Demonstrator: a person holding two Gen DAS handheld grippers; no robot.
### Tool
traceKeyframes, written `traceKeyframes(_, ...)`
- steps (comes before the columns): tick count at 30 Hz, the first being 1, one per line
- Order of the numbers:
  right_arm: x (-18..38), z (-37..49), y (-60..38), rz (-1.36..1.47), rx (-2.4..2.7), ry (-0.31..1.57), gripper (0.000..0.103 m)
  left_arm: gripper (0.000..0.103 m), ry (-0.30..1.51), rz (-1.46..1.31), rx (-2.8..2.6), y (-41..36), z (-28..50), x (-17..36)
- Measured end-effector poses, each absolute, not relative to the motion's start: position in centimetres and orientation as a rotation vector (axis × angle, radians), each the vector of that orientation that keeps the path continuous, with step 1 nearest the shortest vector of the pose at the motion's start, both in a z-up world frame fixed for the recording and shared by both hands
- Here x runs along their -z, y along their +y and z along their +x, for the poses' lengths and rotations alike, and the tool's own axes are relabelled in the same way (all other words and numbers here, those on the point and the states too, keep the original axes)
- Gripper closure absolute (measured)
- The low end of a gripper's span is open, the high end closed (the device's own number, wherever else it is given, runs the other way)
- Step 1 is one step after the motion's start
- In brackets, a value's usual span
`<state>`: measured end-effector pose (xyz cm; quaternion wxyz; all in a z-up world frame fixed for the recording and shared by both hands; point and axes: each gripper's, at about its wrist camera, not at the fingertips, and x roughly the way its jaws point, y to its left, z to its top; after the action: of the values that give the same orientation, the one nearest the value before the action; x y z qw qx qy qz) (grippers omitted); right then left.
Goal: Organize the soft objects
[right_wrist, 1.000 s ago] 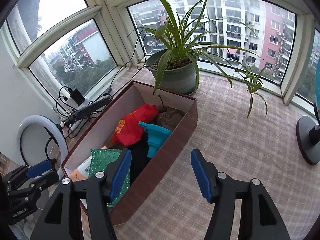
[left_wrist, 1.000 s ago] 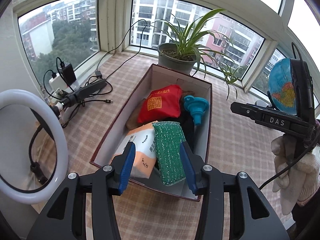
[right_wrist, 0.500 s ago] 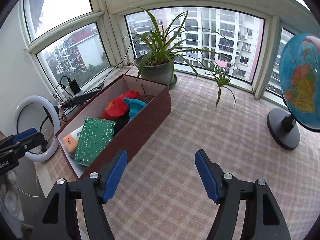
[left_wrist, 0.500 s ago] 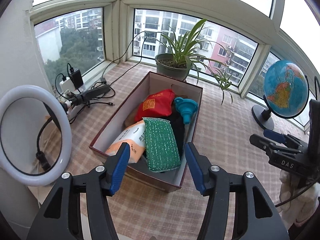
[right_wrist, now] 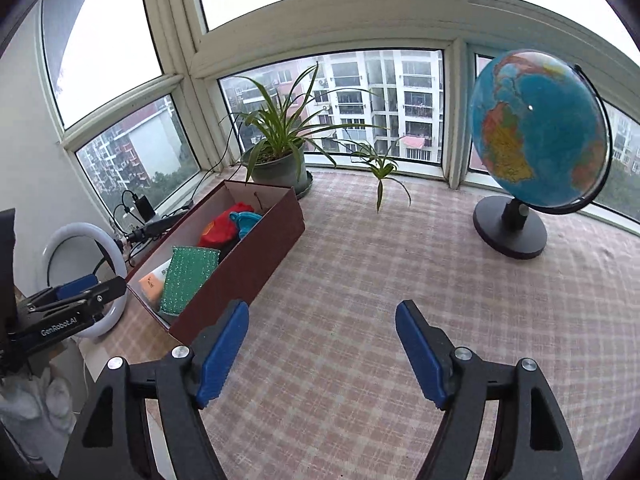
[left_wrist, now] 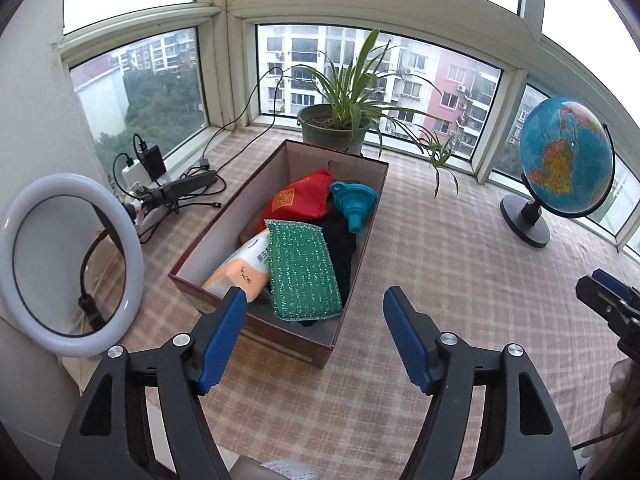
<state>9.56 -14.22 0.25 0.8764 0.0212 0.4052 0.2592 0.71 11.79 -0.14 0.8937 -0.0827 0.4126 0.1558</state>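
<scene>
A dark red box (left_wrist: 356, 276) (right_wrist: 256, 256) stands on the checked cloth. Inside lie a green sponge (left_wrist: 302, 268) (right_wrist: 188, 276), an orange-and-white pack (left_wrist: 240, 270) (right_wrist: 154, 282), a red pouch (left_wrist: 300, 200) (right_wrist: 220, 228), a teal funnel (left_wrist: 354, 204) (right_wrist: 248, 222) and something black (left_wrist: 342, 248). My left gripper (left_wrist: 314, 336) hovers before the box's near end, its jaws opening with nothing between them. My right gripper (right_wrist: 322, 346) hangs over bare cloth to the box's right, jaws opening, empty.
A potted plant (left_wrist: 336, 128) (right_wrist: 280, 164) stands behind the box. A globe on a black stand (left_wrist: 560, 168) (right_wrist: 536, 140) is at the right. A white ring light (left_wrist: 68, 264) (right_wrist: 84, 276), chargers and cables (left_wrist: 160, 184) crowd the left edge.
Both grippers drew back from the box and their jaws widened. The left one no longer straddles the sponge; the right one swung rightwards over the cloth, bringing the globe into view.
</scene>
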Motion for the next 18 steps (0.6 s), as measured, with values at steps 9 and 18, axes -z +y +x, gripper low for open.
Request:
traceKeyframes(9,-1.3,6.9,-17.7,0.091,-0.478,0.820,0.026,0.022,0.825,-0.149,-0.339,9.9,-0.7,-1.1)
traceKeyframes(18,-2.1,5.6,-17.8,0.072,-0.477,0.784,0.025,0.022,0.809,-0.132,-0.343,8.8,-1.5,-2.0)
